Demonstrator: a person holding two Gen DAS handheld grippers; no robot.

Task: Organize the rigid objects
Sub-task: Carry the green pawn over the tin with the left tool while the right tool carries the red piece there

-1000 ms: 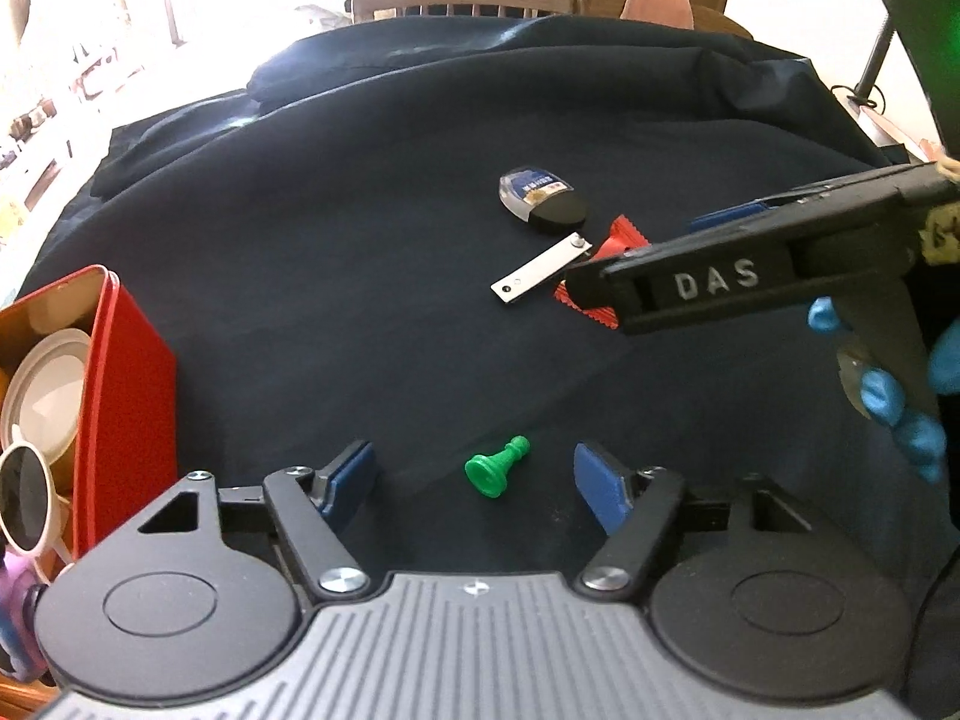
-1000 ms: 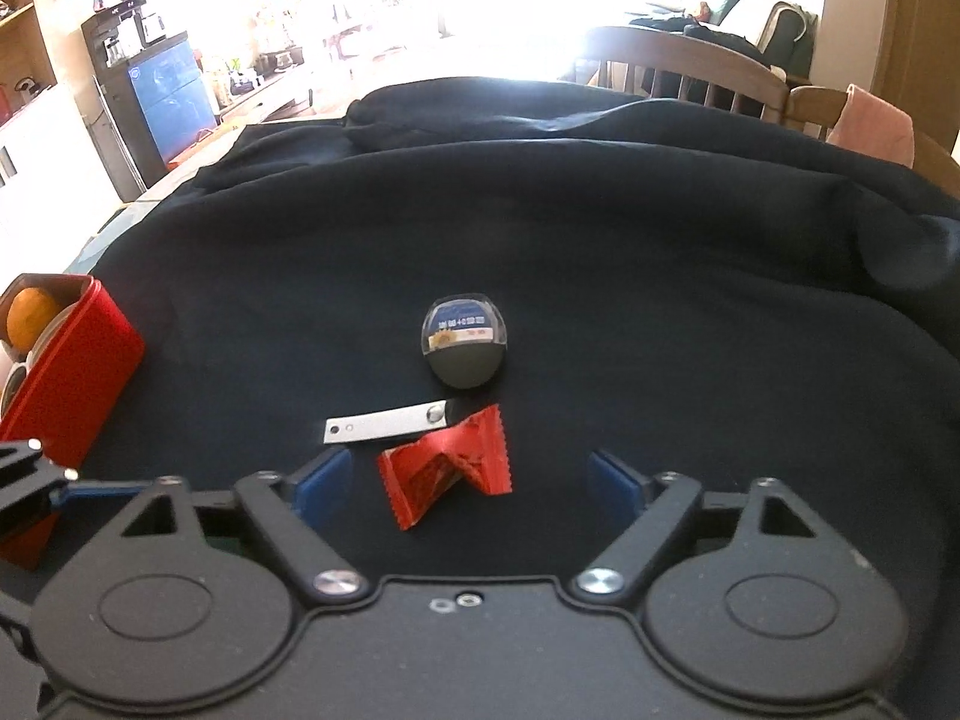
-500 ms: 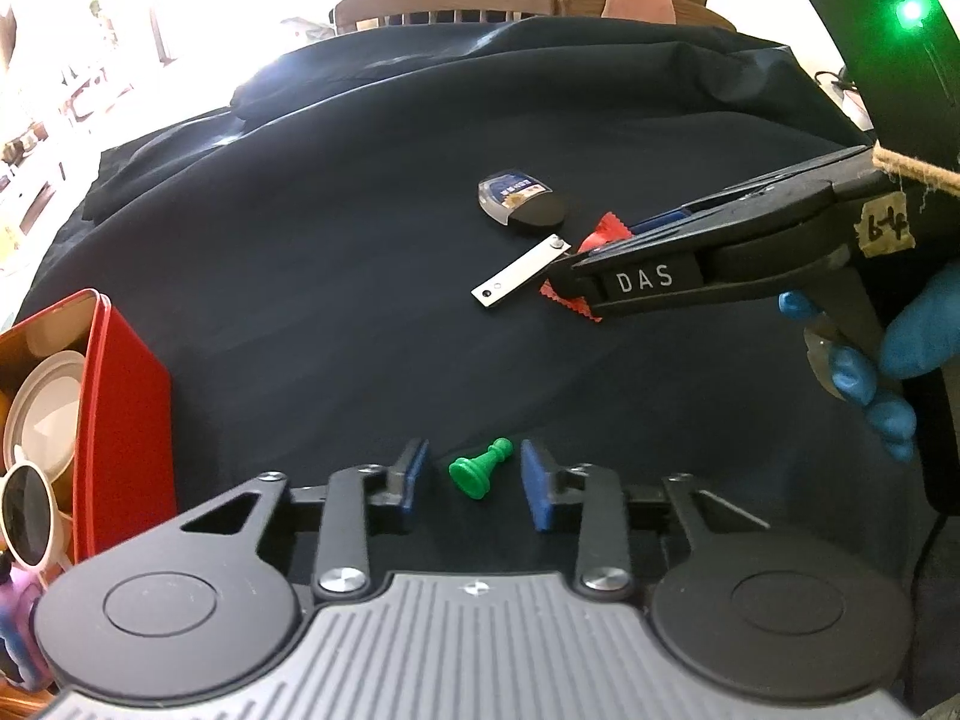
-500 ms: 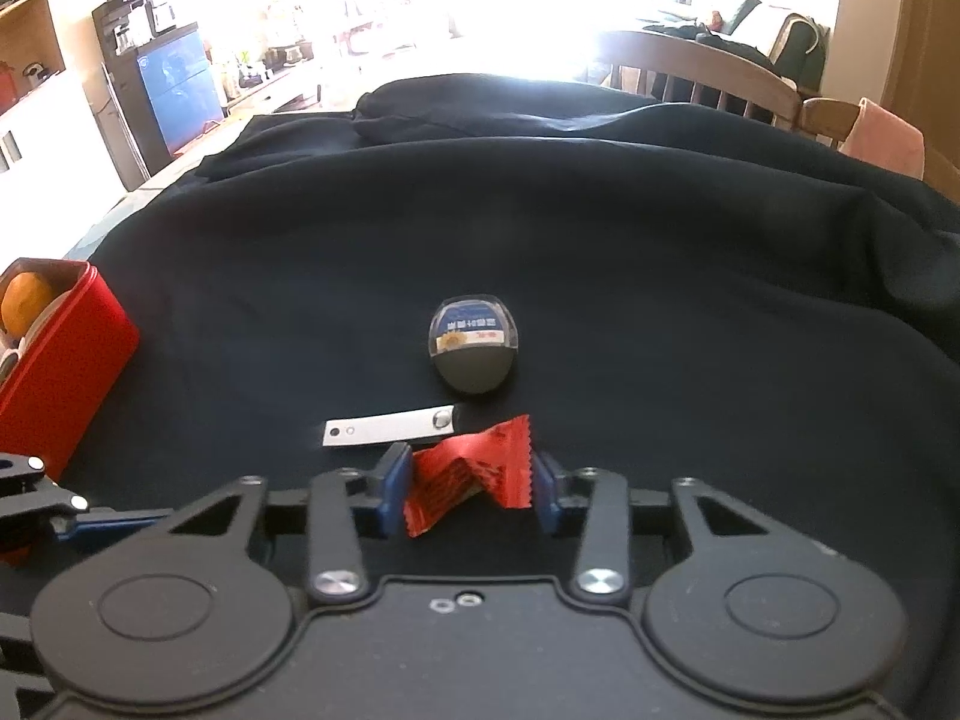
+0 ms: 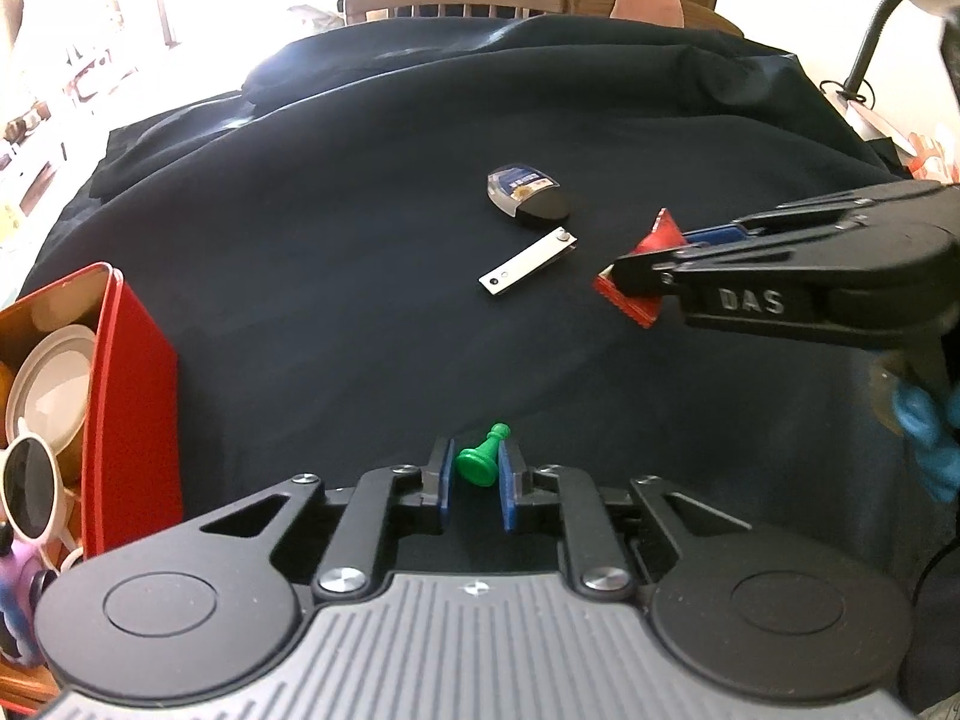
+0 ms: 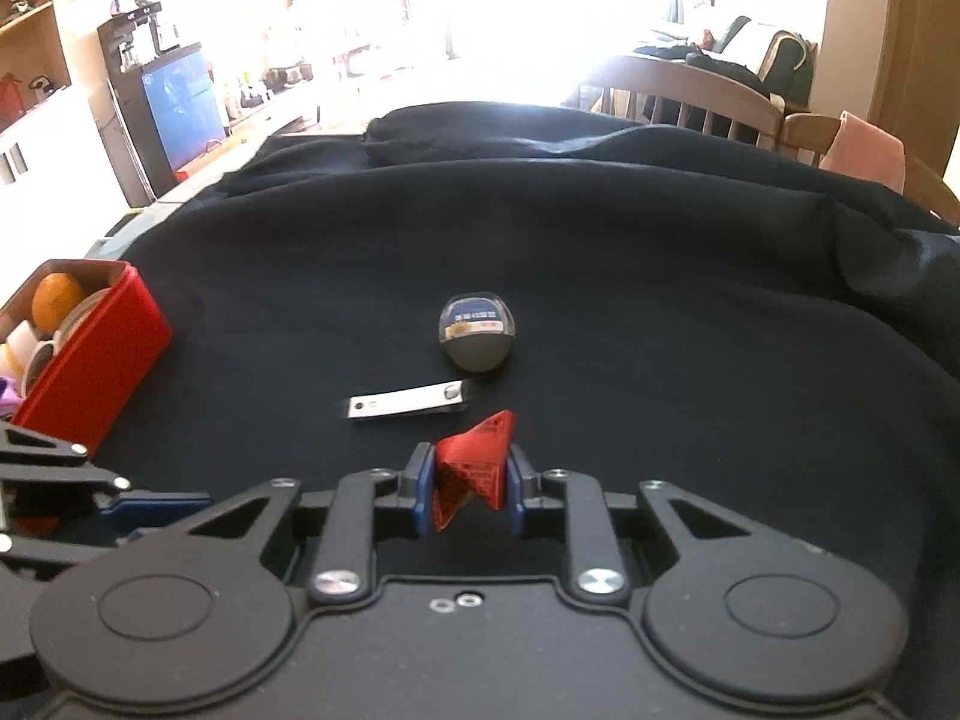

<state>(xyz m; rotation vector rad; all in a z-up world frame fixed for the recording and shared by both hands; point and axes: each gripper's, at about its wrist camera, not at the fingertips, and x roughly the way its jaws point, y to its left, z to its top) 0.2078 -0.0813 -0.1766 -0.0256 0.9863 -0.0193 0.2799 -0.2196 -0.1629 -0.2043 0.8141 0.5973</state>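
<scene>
My left gripper (image 5: 475, 483) is shut on a green chess pawn (image 5: 480, 461), low over the dark cloth. My right gripper (image 6: 469, 489) is shut on a red crinkled packet (image 6: 474, 477) and holds it just above the cloth; the packet also shows in the left wrist view (image 5: 645, 273), at the tip of the right gripper (image 5: 636, 276). A silver nail clipper (image 6: 408, 403) and a small round case with a blue label (image 6: 478, 333) lie on the cloth ahead of the right gripper. A red box (image 5: 129, 384) stands at the left.
The red box (image 6: 90, 360) holds an orange (image 6: 55, 300), white lids, white sunglasses (image 5: 27, 492) and a purple item. Wooden chairs (image 6: 690, 96) stand behind the table. A lamp (image 5: 888, 12) is at the far right. The dark cloth (image 6: 600, 276) covers the table.
Both grippers have closed: the left on the green pawn, the right on the red packet. The right gripper has lifted the packet off the cloth and drawn it back from the clipper.
</scene>
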